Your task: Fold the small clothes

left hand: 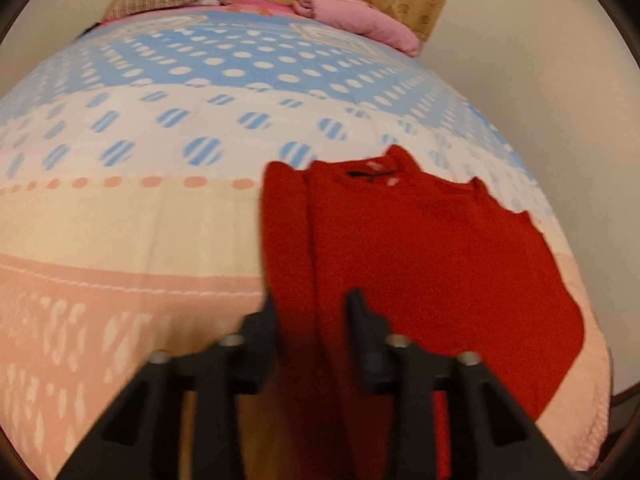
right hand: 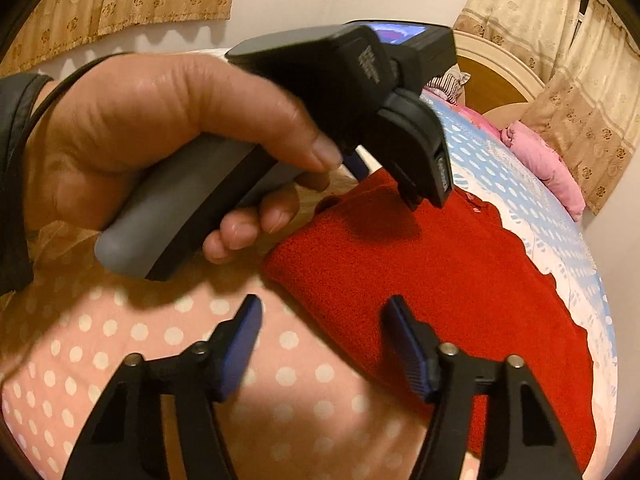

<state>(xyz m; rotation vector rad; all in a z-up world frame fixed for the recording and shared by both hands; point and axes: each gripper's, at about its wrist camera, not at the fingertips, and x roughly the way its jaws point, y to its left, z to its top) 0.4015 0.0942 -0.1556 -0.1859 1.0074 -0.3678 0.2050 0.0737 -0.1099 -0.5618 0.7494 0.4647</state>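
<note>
My left tool (left hand: 310,300) sits low over the near edge of the red sweater (left hand: 420,248), its fingers parted with a fold of the red cloth between them; I cannot tell whether they touch it. The sweater lies flat on the bed (left hand: 160,216), on the spotted bedspread, collar toward the pillows (left hand: 352,16). My right tool (right hand: 322,312) hangs wide open and empty above the bedspread, beside the sweater's edge. The left hand (right hand: 160,128) holds its tool's grey handle.
</note>
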